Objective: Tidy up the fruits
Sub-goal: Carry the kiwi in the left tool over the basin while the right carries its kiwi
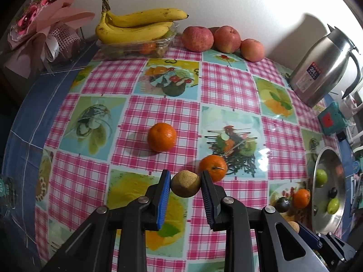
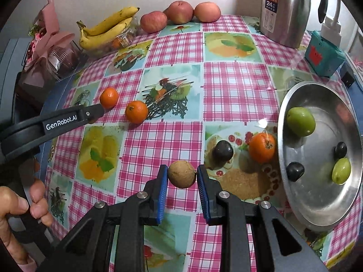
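Note:
My left gripper point(image 1: 185, 180) is shut on a small brown fruit point(image 1: 185, 184) above the checked tablecloth. Two oranges lie ahead of it, one point(image 1: 162, 137) farther off, one point(image 1: 213, 167) just beyond the right finger. My right gripper point(image 2: 182, 174) is shut on another brown fruit point(image 2: 182, 174). A steel bowl point(image 2: 317, 195) at the right holds two green fruits point(image 2: 301, 121) and two dark plums point(image 2: 294, 171). Beside the bowl lie an orange point(image 2: 262, 147) and a dark plum point(image 2: 223, 150). The left gripper's arm point(image 2: 56, 122) shows at the left in the right wrist view.
Bananas point(image 1: 136, 26) rest on a clear tray at the back wall, with three apples point(image 1: 223, 39) beside them. A steel kettle point(image 1: 324, 68) and a teal box point(image 2: 324, 54) stand at the right. A pink bouquet point(image 1: 40, 22) sits at the back left.

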Action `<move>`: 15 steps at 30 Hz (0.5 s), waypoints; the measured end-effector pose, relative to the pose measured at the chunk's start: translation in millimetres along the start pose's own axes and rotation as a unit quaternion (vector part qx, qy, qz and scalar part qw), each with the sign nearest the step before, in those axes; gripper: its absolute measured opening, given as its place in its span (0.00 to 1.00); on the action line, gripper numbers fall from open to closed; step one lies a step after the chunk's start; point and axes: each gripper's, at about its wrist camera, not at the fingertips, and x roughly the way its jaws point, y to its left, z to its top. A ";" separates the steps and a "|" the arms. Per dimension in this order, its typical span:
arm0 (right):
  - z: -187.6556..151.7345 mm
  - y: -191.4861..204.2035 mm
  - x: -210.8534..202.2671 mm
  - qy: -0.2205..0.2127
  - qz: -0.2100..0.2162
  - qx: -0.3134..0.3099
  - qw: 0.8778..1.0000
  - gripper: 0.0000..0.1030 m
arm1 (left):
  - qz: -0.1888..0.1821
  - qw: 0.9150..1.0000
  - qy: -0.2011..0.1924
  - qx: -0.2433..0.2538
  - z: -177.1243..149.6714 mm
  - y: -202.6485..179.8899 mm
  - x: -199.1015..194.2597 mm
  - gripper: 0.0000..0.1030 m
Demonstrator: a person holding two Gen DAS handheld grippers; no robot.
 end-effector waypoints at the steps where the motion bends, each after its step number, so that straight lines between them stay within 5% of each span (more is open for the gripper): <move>1: 0.6 -2.0 -1.8 -0.001 -0.001 0.001 1.000 0.26 | 0.003 1.000 -0.001 0.001 -0.3 -1.9 -0.6 0.28; 15: 7.2 -56.3 -18.4 -0.018 -0.044 0.043 0.998 0.26 | -0.024 1.000 -0.002 -0.003 -1.9 -27.6 -5.7 0.28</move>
